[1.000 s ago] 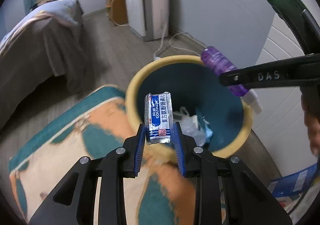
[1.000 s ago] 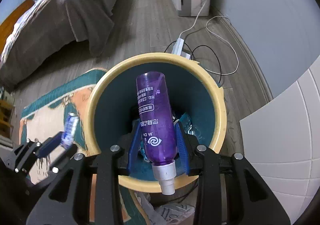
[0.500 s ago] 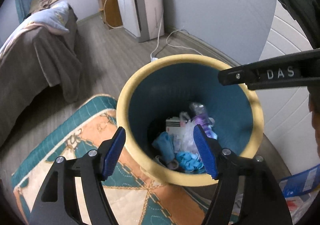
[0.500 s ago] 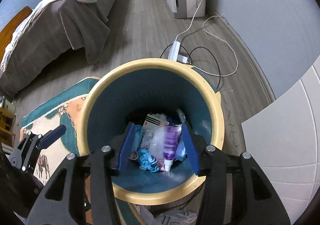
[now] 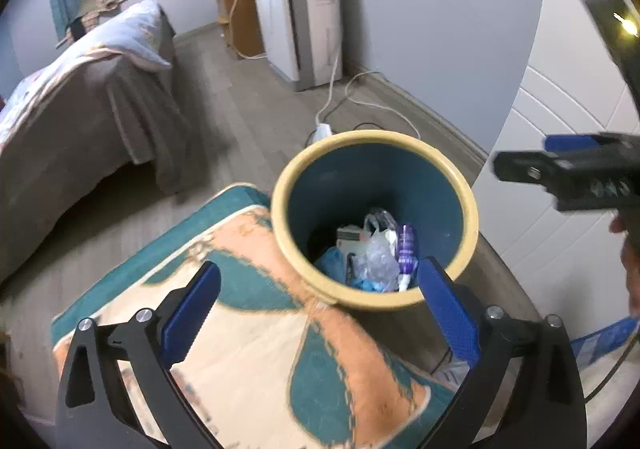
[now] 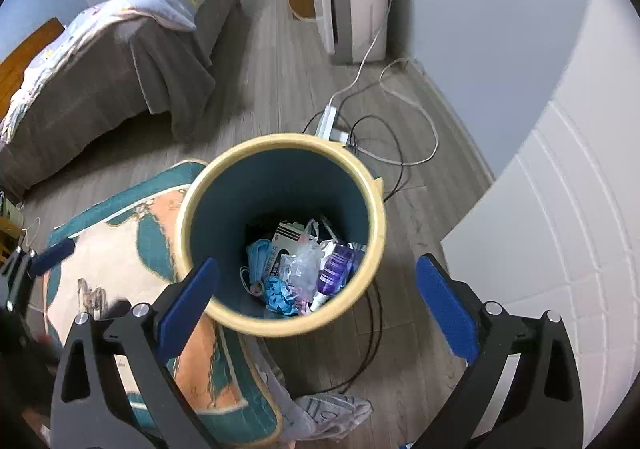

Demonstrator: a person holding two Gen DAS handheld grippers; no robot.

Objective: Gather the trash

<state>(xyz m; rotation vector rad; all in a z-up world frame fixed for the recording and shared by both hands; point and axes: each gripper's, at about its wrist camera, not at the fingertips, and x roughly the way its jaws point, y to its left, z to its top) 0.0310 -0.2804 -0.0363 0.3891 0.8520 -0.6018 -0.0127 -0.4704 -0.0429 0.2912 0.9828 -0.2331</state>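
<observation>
A round bin point(image 5: 472, 209) point(image 6: 382, 225) with a yellow rim and teal inside stands on the floor below both grippers. In it lie a purple bottle point(image 5: 406, 245) point(image 6: 336, 269), a white packet point(image 6: 284, 239), clear plastic, blue gloves point(image 6: 280, 293) and a face mask. My left gripper point(image 5: 318, 289) hovers above the bin's near edge, jaws opening wide with nothing between them. My right gripper point(image 6: 318, 289) hangs over the bin, jaws also opening wide and empty. Its finger point(image 5: 560, 173) shows at the right of the left wrist view.
A teal, orange and cream rug point(image 5: 248, 329) point(image 6: 120, 257) lies left of the bin. A bed point(image 5: 80, 97) stands beyond it. A power strip point(image 6: 330, 125) and cables trail behind the bin near a white appliance point(image 5: 304, 17). A crumpled wrapper point(image 6: 332, 413) lies by the rug's corner.
Both grippers let go: the packet fell from the left and the purple bottle from the right into the bin. Both jaws spread wide and both hands rose away from the bin.
</observation>
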